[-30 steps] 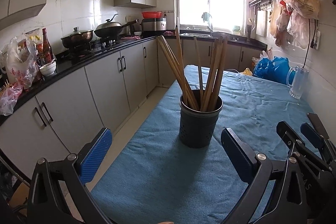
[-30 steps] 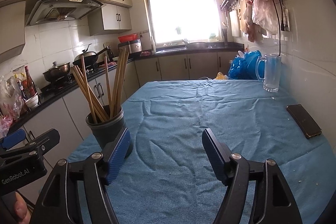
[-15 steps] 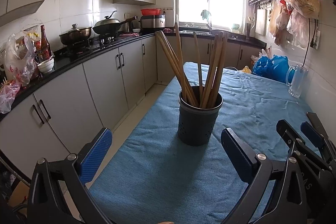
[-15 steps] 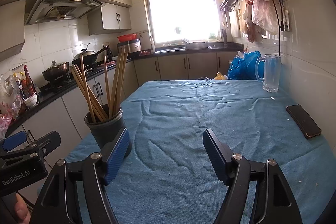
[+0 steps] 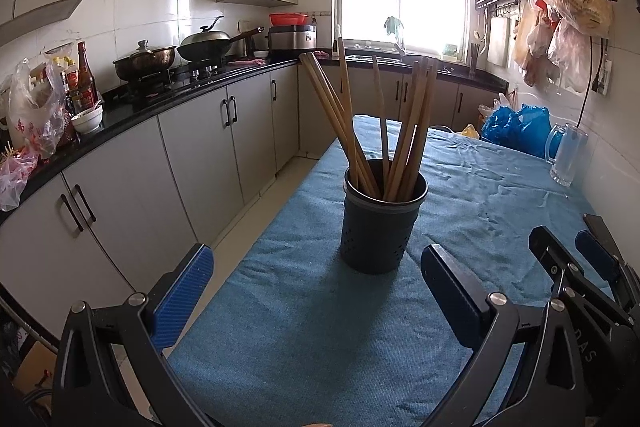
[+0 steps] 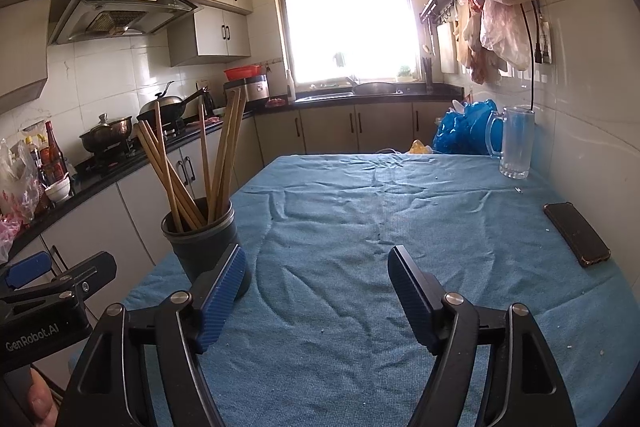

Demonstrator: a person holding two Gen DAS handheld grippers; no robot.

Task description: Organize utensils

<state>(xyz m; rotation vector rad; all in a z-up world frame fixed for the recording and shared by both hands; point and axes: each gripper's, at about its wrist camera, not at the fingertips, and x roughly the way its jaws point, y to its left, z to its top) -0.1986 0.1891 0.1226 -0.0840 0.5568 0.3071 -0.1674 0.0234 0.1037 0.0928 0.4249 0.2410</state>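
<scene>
A dark perforated utensil holder stands upright on the blue-clothed table, near its left edge. Several wooden chopsticks lean out of it. My left gripper is open just short of the holder, with nothing between its blue pads. In the right wrist view the holder and chopsticks sit just beyond the left finger of my right gripper, which is open and empty over the cloth. Each gripper shows in the other's view: the right gripper and the left gripper.
A black phone lies near the table's right edge by the wall. A glass mug and a blue plastic bag are at the far right corner. Kitchen counter and cabinets run along the left, past the table edge.
</scene>
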